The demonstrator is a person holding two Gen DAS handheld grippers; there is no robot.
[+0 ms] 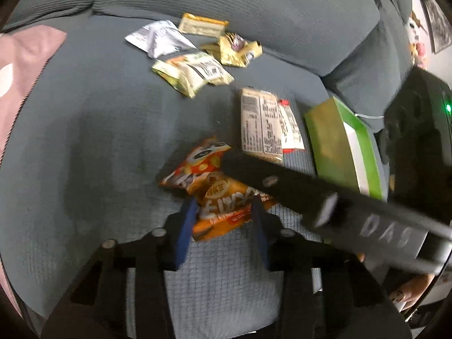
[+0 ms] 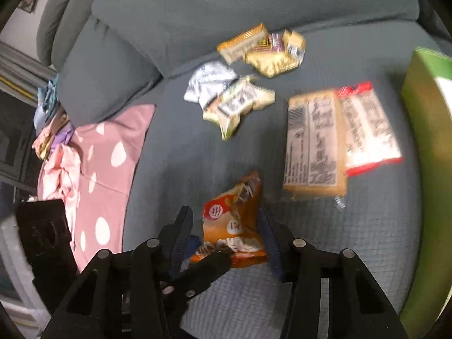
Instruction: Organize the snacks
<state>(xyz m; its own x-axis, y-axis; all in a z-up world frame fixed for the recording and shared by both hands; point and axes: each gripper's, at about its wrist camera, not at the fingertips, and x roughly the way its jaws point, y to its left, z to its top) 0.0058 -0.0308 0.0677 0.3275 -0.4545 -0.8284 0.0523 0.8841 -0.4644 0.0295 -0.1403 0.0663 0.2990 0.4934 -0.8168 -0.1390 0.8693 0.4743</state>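
Two orange chip bags [image 1: 214,189] lie overlapping on the grey sofa seat. My left gripper [image 1: 224,212] is open, its blue fingers on either side of the nearer bag's lower end. The right gripper's black body [image 1: 325,197] crosses the left wrist view from the right, over the bags. In the right wrist view my right gripper [image 2: 226,226] is open around an orange bag [image 2: 234,223]. A tan cracker pack [image 2: 313,144] and a red-edged pack [image 2: 370,130] lie beyond it. Several small yellow and white packets [image 2: 240,104] lie farther back.
A green box [image 2: 429,147] stands at the right; it also shows in the left wrist view [image 1: 339,147]. A pink spotted cloth [image 2: 101,152] covers the sofa's left side. Sofa back cushions [image 1: 254,5] rise behind the snacks.
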